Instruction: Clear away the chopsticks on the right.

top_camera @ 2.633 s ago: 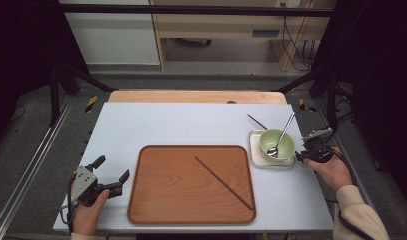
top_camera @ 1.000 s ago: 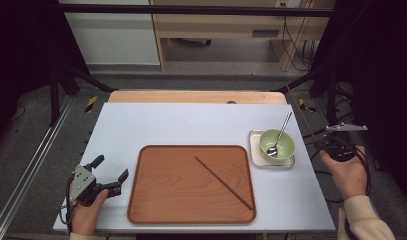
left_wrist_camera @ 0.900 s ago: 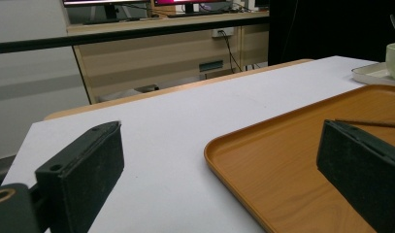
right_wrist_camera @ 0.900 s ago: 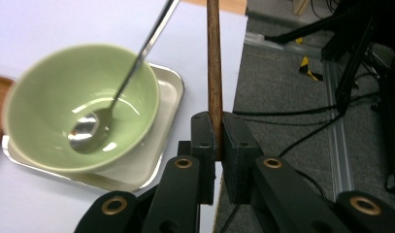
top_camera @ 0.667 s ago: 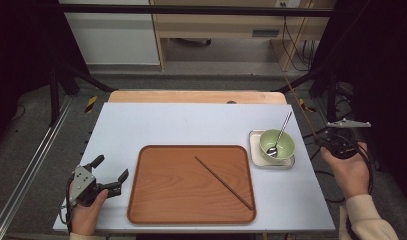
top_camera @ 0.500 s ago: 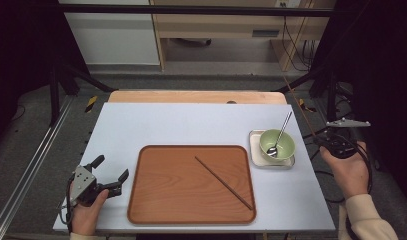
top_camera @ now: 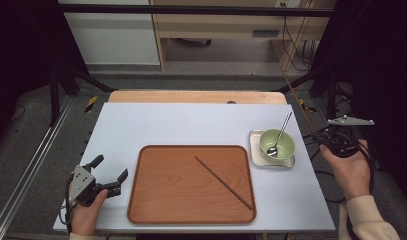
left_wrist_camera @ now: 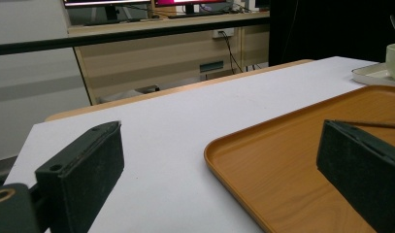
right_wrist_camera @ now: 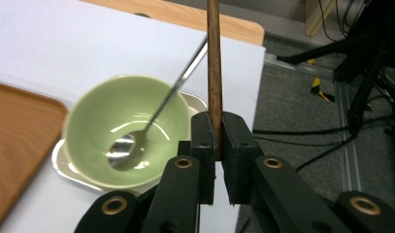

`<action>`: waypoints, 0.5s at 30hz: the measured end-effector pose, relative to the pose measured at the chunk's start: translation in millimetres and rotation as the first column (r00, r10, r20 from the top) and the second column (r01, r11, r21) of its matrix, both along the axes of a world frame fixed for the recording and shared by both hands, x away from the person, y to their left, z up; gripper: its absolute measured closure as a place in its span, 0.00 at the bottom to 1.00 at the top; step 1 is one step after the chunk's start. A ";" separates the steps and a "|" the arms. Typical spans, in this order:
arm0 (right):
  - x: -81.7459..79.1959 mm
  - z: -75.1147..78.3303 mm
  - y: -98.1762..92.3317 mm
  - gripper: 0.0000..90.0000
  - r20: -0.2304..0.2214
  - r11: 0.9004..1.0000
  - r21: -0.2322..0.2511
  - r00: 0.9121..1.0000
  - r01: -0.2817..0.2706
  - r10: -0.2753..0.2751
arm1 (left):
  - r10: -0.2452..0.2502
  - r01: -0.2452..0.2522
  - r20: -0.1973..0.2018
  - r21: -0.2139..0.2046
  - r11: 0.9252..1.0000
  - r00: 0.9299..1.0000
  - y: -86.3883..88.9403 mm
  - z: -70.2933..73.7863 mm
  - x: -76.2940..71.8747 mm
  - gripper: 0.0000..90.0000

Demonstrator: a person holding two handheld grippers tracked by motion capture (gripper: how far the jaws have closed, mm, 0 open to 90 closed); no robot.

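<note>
Right gripper view shows the right gripper (right_wrist_camera: pixel 215 150) with its two black jaws pressed together on a brown wooden chopstick (right_wrist_camera: pixel 214 68), which stands up from the pinch and runs out of the top of the picture; behind it a pale green bowl (right_wrist_camera: pixel 95 119) sits in a small metal dish (right_wrist_camera: pixel 64 167) with a metal spoon (right_wrist_camera: pixel 151 124) leaning in it. The grip looks narrow and near one end of the stick, so the likely trouble is the long free length pivoting or slipping between the pads if the hand tilts or swings fast; carried low over the bowl, it could also knock the spoon handle and tip the bowl. In the high view the right gripper (top_camera: pixel 336 141) is held off the right edge of the white table (top_camera: pixel 191 125), beside the bowl (top_camera: pixel 277 143), the hand (top_camera: pixel 348 172) beneath it with the forearm coming up from the bottom corner. A second chopstick (top_camera: pixel 224 183) lies slantwise on the brown tray (top_camera: pixel 161 200) in the middle of the table. The left gripper (top_camera: pixel 110 175) rests at the table's near left corner, just beside the tray, its jaws spread wide and holding nothing; in the left gripper view the tray rim (left_wrist_camera: pixel 224 165) lies between them, untouched
</note>
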State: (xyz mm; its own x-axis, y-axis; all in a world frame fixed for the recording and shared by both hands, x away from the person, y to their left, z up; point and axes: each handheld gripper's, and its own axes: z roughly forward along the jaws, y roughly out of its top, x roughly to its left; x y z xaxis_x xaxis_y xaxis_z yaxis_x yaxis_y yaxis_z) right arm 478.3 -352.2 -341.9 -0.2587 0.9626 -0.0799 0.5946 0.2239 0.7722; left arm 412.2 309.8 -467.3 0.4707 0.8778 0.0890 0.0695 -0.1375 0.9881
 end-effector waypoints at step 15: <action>-32.3 8.2 66.5 0.94 0.013 0.984 0.072 0.986 -0.166 0.165 | 0.002 -0.002 0.004 -0.001 1.000 1.000 0.8 0.6 -0.3 0.03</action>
